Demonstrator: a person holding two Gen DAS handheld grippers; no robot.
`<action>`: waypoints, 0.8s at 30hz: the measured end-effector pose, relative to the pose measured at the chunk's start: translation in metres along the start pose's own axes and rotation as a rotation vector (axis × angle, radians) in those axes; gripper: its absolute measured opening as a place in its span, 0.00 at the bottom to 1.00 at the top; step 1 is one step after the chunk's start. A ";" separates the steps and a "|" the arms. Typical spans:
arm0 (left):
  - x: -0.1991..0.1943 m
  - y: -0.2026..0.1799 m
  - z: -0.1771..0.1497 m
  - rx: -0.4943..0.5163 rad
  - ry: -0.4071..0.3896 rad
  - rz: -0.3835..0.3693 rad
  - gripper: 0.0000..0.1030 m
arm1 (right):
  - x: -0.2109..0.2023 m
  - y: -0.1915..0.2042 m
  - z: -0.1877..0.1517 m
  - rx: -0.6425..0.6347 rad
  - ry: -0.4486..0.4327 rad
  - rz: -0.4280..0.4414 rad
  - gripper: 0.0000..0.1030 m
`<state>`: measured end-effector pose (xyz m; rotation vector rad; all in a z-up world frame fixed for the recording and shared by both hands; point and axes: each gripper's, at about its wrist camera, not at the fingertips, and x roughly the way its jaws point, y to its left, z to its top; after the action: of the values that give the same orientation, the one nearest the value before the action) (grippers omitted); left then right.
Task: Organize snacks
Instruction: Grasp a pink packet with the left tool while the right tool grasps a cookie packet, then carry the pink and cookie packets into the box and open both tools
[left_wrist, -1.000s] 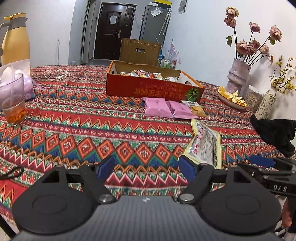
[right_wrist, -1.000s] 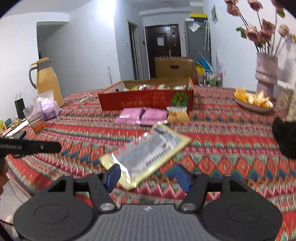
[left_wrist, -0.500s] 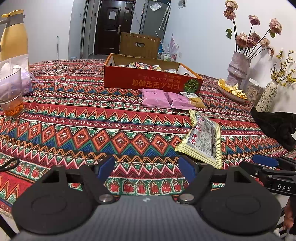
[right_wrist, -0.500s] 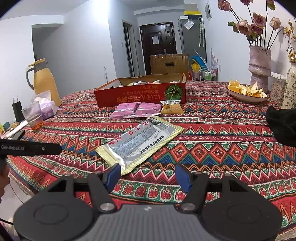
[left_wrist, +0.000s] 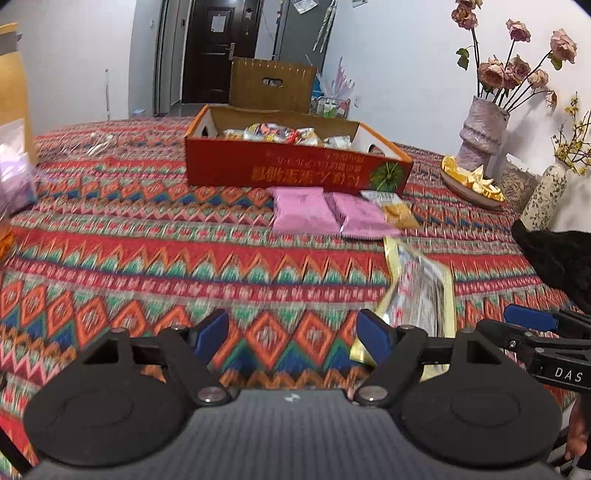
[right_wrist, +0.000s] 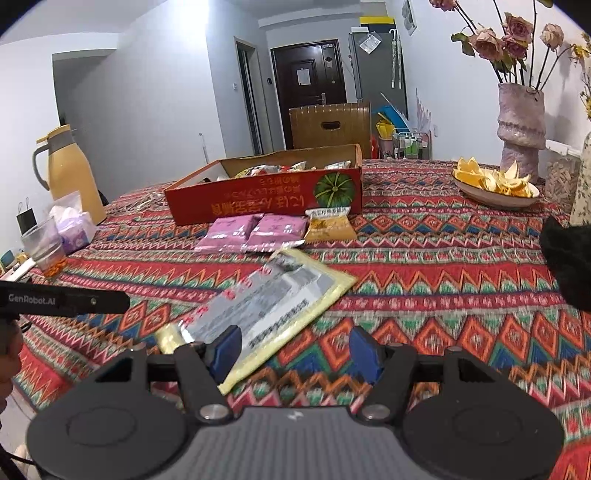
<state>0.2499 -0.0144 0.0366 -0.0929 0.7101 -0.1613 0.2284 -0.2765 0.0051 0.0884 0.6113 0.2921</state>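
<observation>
Both grippers, left (left_wrist: 293, 334) and right (right_wrist: 291, 349), angle downward, jaws spread, empty, above tablecloth (left_wrist: 147, 258).

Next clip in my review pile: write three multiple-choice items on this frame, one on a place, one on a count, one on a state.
1. Where do the pink packets lie?
A. inside the red box
B. on the tablecloth in front of the red box
C. in the dish of peels

2. How many pink packets show?
A. two
B. four
C. one

3. The right gripper is:
A. clamping the yellow-edged packet
B. open, holding nothing
C. shut on a cup

Key: 1 B, they rest on cloth before the box front. 2 A, two lie side by side. 3 B, jaws stand apart above the yellow-edged packet.
</observation>
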 end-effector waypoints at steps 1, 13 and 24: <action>0.005 -0.001 0.006 0.006 -0.005 -0.002 0.76 | 0.004 -0.001 0.005 -0.006 -0.003 -0.002 0.62; 0.101 -0.004 0.088 0.025 0.009 -0.030 0.75 | 0.083 -0.027 0.077 -0.061 -0.010 -0.006 0.61; 0.174 0.002 0.100 0.008 0.075 -0.045 0.72 | 0.188 -0.046 0.116 0.015 0.054 0.015 0.53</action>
<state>0.4457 -0.0407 0.0006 -0.0954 0.7823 -0.2114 0.4538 -0.2646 -0.0117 0.0997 0.6669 0.3057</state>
